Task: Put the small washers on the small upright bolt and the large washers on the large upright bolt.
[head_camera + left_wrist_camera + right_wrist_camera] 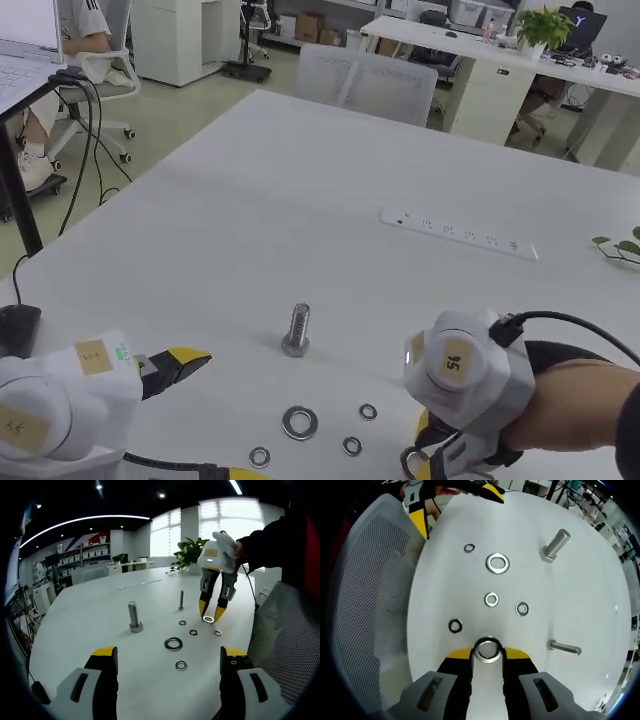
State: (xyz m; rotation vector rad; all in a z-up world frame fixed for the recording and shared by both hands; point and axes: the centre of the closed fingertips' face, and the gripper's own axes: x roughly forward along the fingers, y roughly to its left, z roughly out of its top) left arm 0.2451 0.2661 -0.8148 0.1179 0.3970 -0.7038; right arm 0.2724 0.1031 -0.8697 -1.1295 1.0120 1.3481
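Yellow-tipped and closest to the lens, the right gripper point(488, 656) is clamped on a steel washer point(488, 641). It pinches the rim so the ring juts out ahead of the jaws, above the white table point(580, 570). The left gripper point(168, 654) hangs over the table with its jaws wide apart and nothing between them.

The large bolt point(297, 330) stands head down, thread up. The small bolt point(181, 600) stands upright, well apart from it. One large washer point(299, 422) lies flat in front of the large bolt, and four small washers point(491, 599) lie scattered near it, none touching.

I judge the washers light, stiff and slick. Lying flat they offer only a thin edge, so a pinch across the rim that leaves the hole free suits threading. Both bolts look free-standing and could tip at a knock.

In the head view the right gripper's body stands in front of the small bolt and one small washer. Whether the held washer is large or small is hard to tell this close to the lens.
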